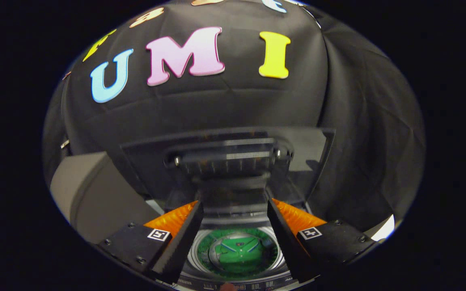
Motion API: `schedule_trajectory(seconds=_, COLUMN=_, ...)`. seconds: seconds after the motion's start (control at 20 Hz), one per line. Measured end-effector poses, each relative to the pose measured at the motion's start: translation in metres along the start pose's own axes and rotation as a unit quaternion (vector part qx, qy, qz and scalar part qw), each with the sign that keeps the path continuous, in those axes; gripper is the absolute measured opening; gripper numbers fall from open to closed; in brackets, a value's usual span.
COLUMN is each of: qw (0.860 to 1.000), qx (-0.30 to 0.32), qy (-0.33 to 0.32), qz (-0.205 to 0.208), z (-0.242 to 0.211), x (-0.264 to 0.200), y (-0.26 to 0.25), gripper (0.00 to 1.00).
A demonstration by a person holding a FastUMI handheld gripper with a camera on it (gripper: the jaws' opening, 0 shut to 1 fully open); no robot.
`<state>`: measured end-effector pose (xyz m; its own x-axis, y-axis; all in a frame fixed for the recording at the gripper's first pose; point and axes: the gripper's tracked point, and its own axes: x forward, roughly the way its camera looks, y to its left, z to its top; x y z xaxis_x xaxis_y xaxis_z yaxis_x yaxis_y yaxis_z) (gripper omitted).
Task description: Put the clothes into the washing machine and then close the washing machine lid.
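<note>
Black cloth (225, 105) hung behind everything as the booth's wall, creased and folded, darker toward the right side. Against it stood the washing machine's lid (233, 157), raised upright and dark, glossy enough to carry dim reflections across its face; its lower part sat just beyond your fingertips.

Your gripper (235, 218) hovered above the washing machine (237, 283), pointed down and forward. You had its fingers (180, 238) spread wide apart, released, with nothing pressed between them. Each finger carried a small square marker on its top face.

Between the two fingers, and below them, you could see into the round drum (194, 250) with its pale metal rim. A green garment (239, 250), collared like a polo shirt, lay in the bottom of the drum, spread fairly flat, well apart from both fingers. So the clothes were already inside, and the lid was not yet shut.

At the near edge of the machine, a strip of control panel showed, too small to make out. A grey boxy object (91, 194) stood off beside the left finger, against the cloth; you could not tell what it was. A small bright patch showed past the right finger, unclear.
</note>
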<state>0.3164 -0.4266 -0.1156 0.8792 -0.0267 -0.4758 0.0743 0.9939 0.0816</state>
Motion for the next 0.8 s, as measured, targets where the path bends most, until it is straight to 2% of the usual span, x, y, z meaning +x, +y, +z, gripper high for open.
schedule_trajectory(seconds=0.2, qw=0.998, qx=0.001, qy=-0.057, qz=-0.003, z=0.069, x=0.006, y=0.006, gripper=1.0)
schedule_trajectory(seconds=0.35, qw=0.998, qx=-0.003, qy=-0.068, qz=0.002, z=0.095, x=0.024, y=0.01, gripper=1.0)
schedule_trajectory(seconds=0.7, qw=0.999, qx=-0.023, qy=-0.039, qz=-0.008, z=0.093, x=0.069, y=0.008, gripper=1.0)
schedule_trajectory(seconds=0.8, qw=0.999, qx=-0.015, qy=-0.027, qz=0.009, z=0.086, x=0.069, y=0.008, gripper=1.0)
